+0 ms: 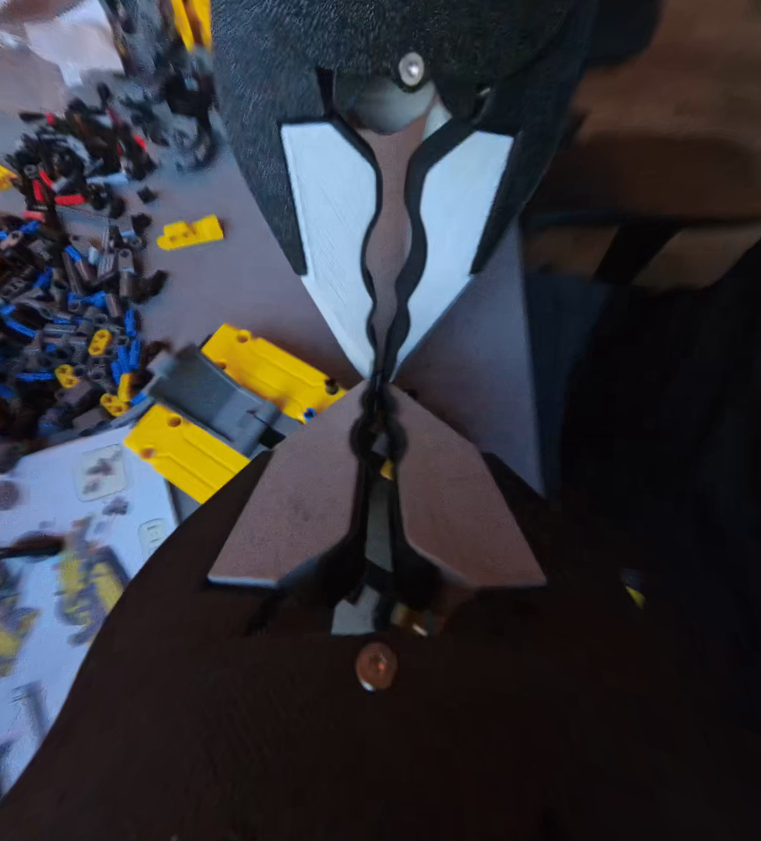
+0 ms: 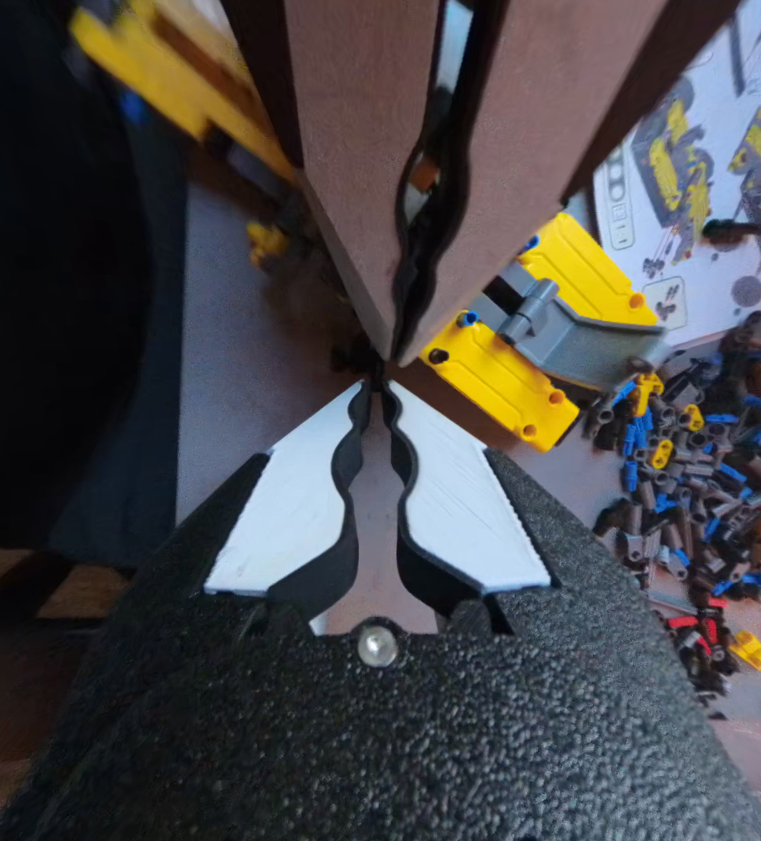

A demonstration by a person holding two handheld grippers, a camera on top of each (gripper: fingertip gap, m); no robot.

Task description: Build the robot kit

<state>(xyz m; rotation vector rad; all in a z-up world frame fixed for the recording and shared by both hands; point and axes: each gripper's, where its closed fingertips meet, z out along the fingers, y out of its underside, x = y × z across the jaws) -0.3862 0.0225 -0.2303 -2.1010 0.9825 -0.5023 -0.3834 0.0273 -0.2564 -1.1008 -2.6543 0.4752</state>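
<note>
My left gripper (image 1: 376, 398) and my right gripper (image 2: 376, 387) meet tip to tip just above the purple-grey table (image 1: 242, 282). Both sets of jaws are closed. A small black piece (image 2: 375, 369) sits where the tips meet, and both grippers pinch it. A dark part with a yellow bit (image 1: 386, 468) shows farther back between the left fingers. The right gripper (image 1: 381, 371) enters the left wrist view from the top. The left gripper (image 2: 392, 357) enters the right wrist view from the top. A yellow and grey brick assembly (image 1: 233, 400) (image 2: 551, 346) lies right beside the tips.
A pile of small black, blue, yellow and red pieces (image 1: 51, 296) (image 2: 710, 478) lies beyond the assembly. An open instruction booklet (image 1: 51, 569) (image 2: 710, 159) lies next to it. A loose yellow piece (image 1: 190, 233) lies apart. The table edge (image 1: 529, 364) (image 2: 183, 364) is close, with dark floor beyond. The tips of both grippers are at nearly the same place.
</note>
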